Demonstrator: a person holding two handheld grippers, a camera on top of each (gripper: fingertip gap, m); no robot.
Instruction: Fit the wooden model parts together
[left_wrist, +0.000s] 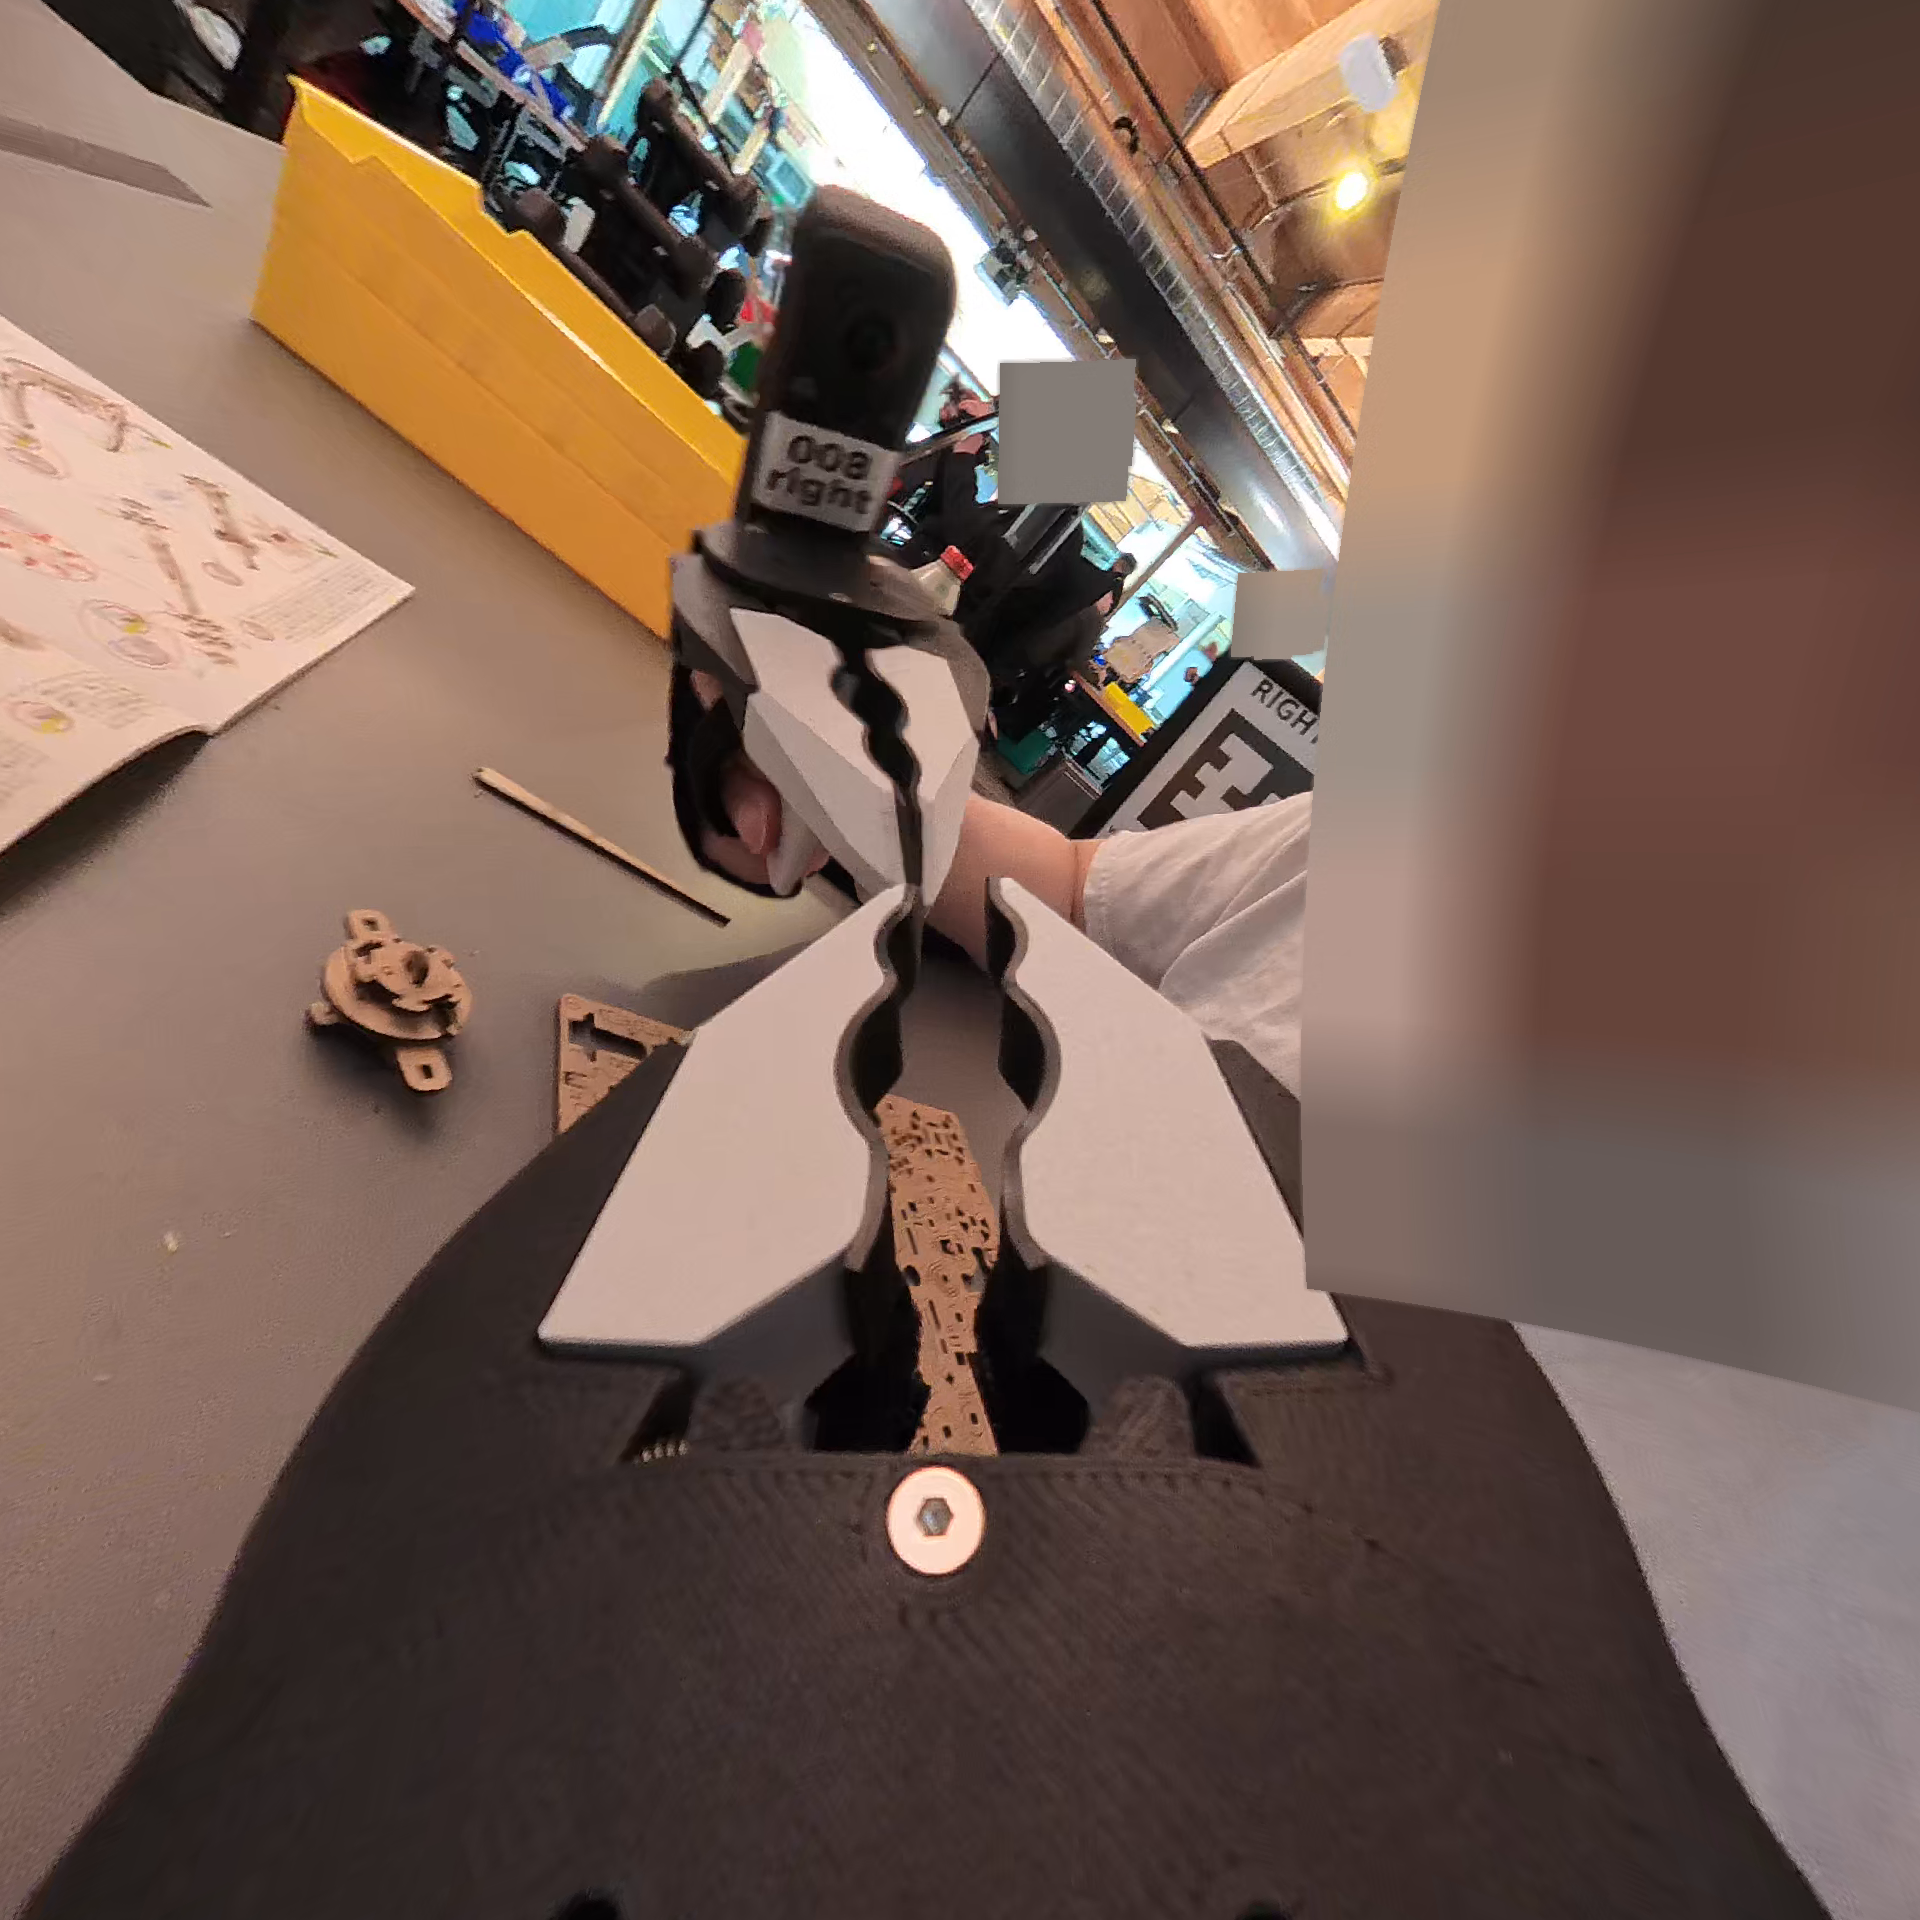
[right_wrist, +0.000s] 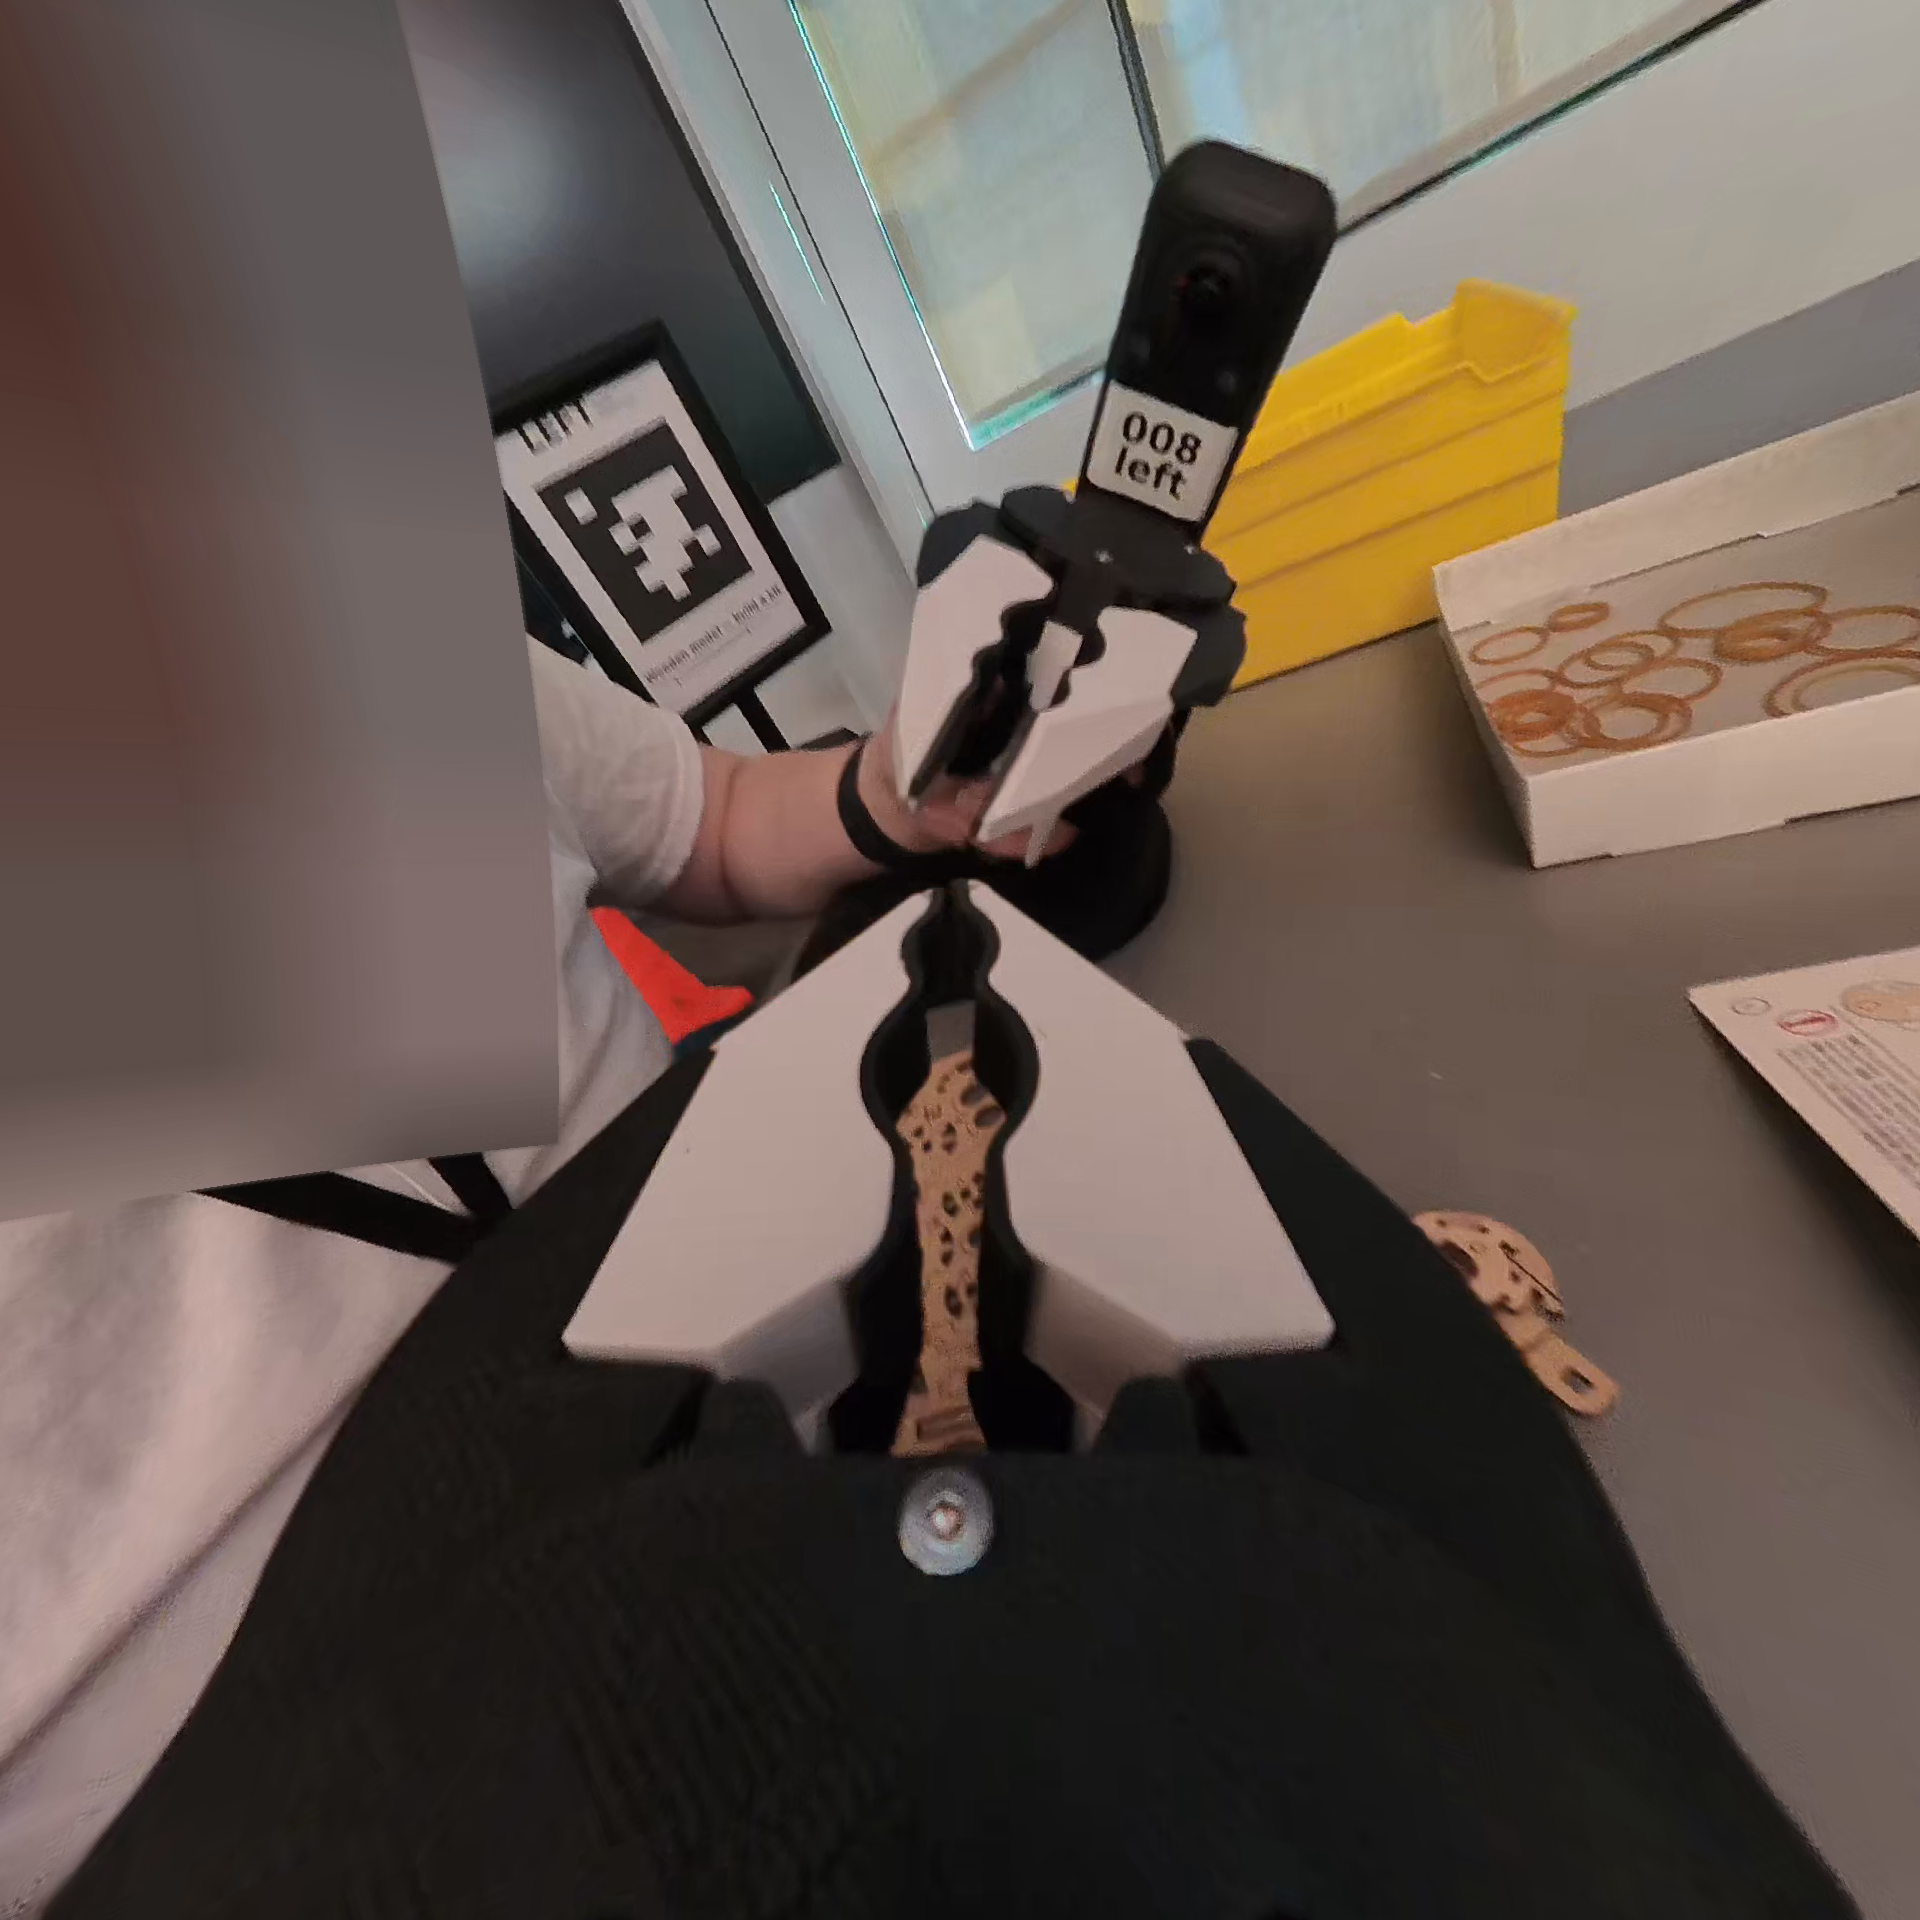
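My left gripper (left_wrist: 951, 899) is narrowly open with nothing between its tips. My right gripper (right_wrist: 951, 894) has its tips almost touching, and I see nothing held in it. The two point at each other, tip to tip, just above the grey table; the right gripper (left_wrist: 912, 878) and the left gripper (right_wrist: 951, 816) each show in the other's view. A perforated wooden parts sheet (left_wrist: 940, 1226) lies flat under them and shows through the right fingers' gap (right_wrist: 945, 1195). A small wooden sub-assembly (left_wrist: 395, 992) lies on the table, also in the right wrist view (right_wrist: 1496, 1288).
A thin wooden stick (left_wrist: 597, 844) lies near an open instruction booklet (left_wrist: 135, 603) (right_wrist: 1849, 1081). A yellow bin (left_wrist: 468, 343) (right_wrist: 1392, 499) stands at the back. A white tray (right_wrist: 1662, 800) holds several wooden rings (right_wrist: 1621, 665). A person's arms and white sleeves are close by. The tips of both grippers are at nearly the same place.
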